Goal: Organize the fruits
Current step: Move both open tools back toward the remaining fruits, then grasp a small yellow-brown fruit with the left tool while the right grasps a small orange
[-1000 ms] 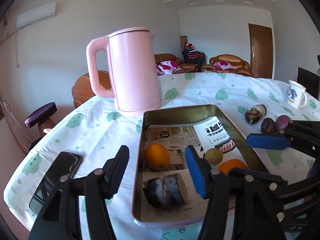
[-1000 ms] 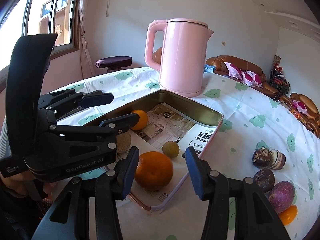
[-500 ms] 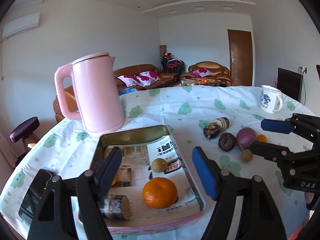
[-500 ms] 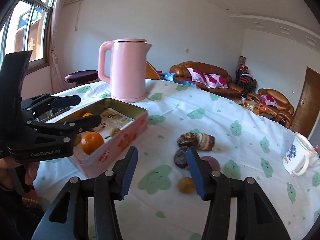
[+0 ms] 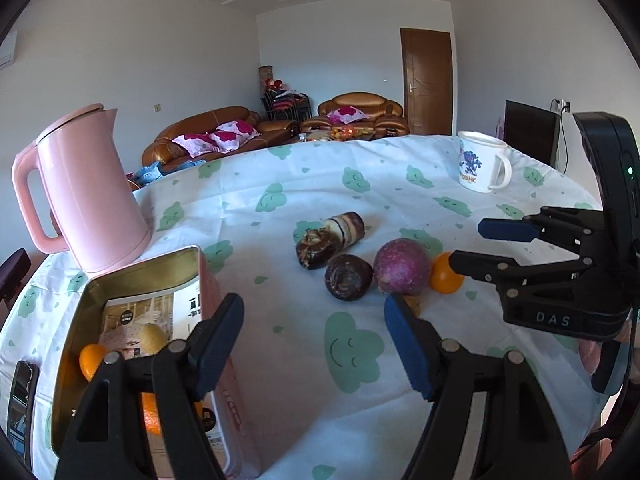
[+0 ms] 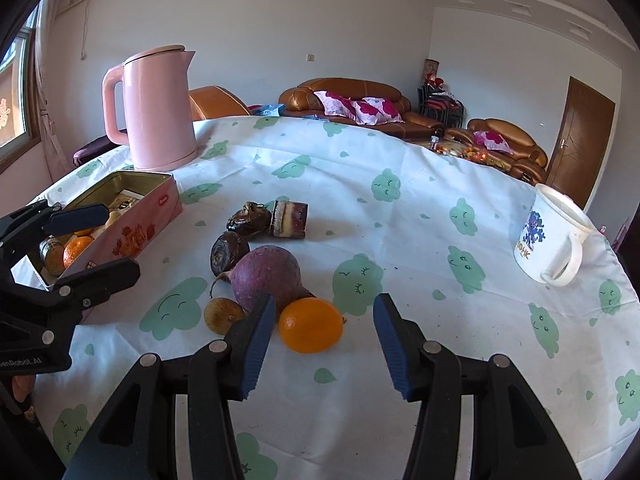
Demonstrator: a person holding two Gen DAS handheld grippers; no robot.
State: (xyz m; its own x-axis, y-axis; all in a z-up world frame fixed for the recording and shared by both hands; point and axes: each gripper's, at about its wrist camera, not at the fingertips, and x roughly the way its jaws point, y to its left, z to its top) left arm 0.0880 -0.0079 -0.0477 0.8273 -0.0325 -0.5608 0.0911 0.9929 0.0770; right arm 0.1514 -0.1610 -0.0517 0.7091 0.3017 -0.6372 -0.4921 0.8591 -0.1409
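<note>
Hovering with blue-padded jaws spread, the right claw (image 6: 324,330) frames a glossy orange (image 6: 311,325) on the cloud-print bench (image 6: 420,216), beside a rough purple root (image 6: 267,276). The left claw (image 5: 312,332), likewise released, hangs near the pink tin (image 5: 208,280) holding smooth oranges (image 5: 91,359).

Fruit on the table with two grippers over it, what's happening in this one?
A person is sorting fruit into a pink tin, which already holds oranges. Both grippers are open and empty. The right gripper hangs just short of a loose orange lying beside a purple round fruit. The left gripper hovers between the tin and the remaining pile.
</note>
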